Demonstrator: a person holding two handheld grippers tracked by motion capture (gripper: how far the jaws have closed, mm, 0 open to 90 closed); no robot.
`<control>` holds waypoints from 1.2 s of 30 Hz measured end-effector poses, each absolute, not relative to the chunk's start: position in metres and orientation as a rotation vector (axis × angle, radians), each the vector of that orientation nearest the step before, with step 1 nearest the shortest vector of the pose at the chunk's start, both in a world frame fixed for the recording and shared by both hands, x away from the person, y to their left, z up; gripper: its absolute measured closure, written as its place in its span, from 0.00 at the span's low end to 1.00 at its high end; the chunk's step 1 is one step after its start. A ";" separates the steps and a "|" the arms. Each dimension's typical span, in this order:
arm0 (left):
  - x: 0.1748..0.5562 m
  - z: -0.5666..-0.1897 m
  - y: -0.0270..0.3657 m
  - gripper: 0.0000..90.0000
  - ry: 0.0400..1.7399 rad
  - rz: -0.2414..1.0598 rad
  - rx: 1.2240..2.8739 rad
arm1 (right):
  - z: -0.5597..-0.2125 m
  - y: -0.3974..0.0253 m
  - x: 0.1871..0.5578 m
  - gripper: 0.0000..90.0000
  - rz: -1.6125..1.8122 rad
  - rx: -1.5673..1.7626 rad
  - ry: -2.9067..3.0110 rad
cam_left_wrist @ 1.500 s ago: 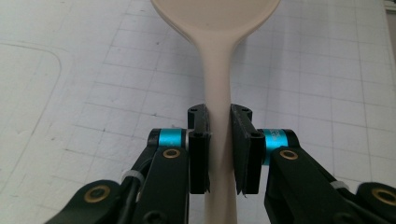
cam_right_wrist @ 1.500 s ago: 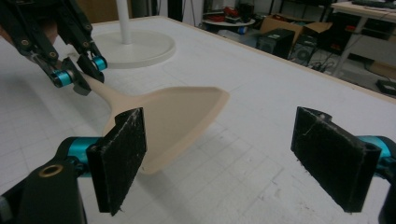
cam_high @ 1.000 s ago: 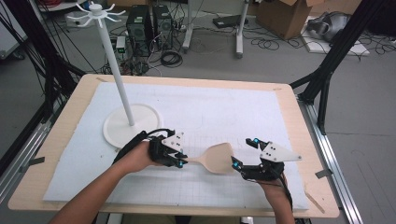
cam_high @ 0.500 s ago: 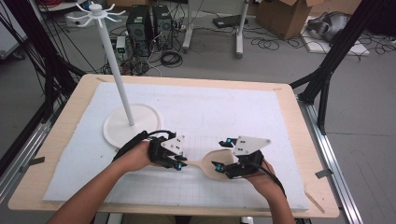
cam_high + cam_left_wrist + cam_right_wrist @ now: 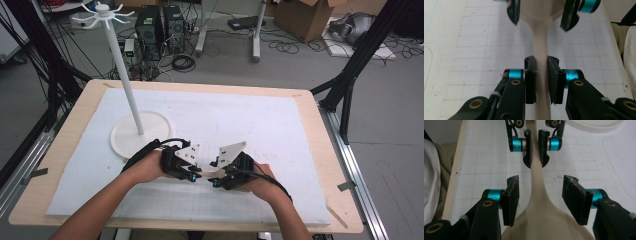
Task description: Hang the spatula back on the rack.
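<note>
Beige spatula handle clamped in left gripper | right gripper spread wide, straddling blade

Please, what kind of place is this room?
Probably a robotics lab or workshop. Loose cables and computer towers sit on the floor, a cardboard box stands behind, and the wooden table carries a gridded white mat.

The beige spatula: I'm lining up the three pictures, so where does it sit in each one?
High view: the spatula lies low at centre, between the two claws.
Left gripper view: its handle runs up the middle, pinched in the left claw.
Right gripper view: its blade spreads at bottom centre between the open right claw.
Shared landmark: the gridded white mat.
</note>
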State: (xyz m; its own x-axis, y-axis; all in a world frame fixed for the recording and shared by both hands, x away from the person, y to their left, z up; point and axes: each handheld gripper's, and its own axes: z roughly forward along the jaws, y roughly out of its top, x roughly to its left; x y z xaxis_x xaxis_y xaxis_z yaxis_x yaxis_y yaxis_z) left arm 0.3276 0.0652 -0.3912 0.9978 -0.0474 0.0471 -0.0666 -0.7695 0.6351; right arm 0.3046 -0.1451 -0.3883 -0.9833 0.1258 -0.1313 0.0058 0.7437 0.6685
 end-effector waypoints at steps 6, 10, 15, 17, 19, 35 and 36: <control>0.327 -0.389 0.065 0.87 -0.083 0.041 2.451 | -0.396 -0.133 0.308 0.69 0.932 0.066 2.847; 0.326 -0.388 0.065 0.86 -0.087 0.047 2.449 | -0.397 -0.132 0.308 0.75 0.924 0.058 2.845; 0.327 -0.386 0.066 0.86 -0.073 0.030 2.431 | -0.393 -0.134 0.306 0.79 0.952 0.043 2.816; 0.326 -0.383 0.068 0.85 -0.066 0.029 2.410 | -0.391 -0.135 0.305 0.79 0.971 0.042 2.804; 0.326 -0.378 0.071 0.81 -0.046 0.038 2.383 | -0.390 -0.137 0.305 0.80 0.972 0.034 2.799; 0.311 -0.349 0.150 0.46 0.466 0.330 2.014 | -0.394 -0.161 0.304 0.81 1.061 0.144 2.702; 0.308 -0.352 0.156 0.46 0.510 0.352 1.982 | -0.394 -0.163 0.304 0.81 1.067 0.155 2.693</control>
State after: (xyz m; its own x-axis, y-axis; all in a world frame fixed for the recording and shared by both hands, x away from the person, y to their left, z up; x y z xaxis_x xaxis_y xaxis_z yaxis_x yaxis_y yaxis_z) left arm 0.3084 0.1557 -0.3516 0.8677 0.4964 0.0256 0.1998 -0.3954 0.8965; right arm 0.3044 -0.1631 -0.3942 -0.9655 0.1855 -0.1825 0.0101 0.7275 0.6861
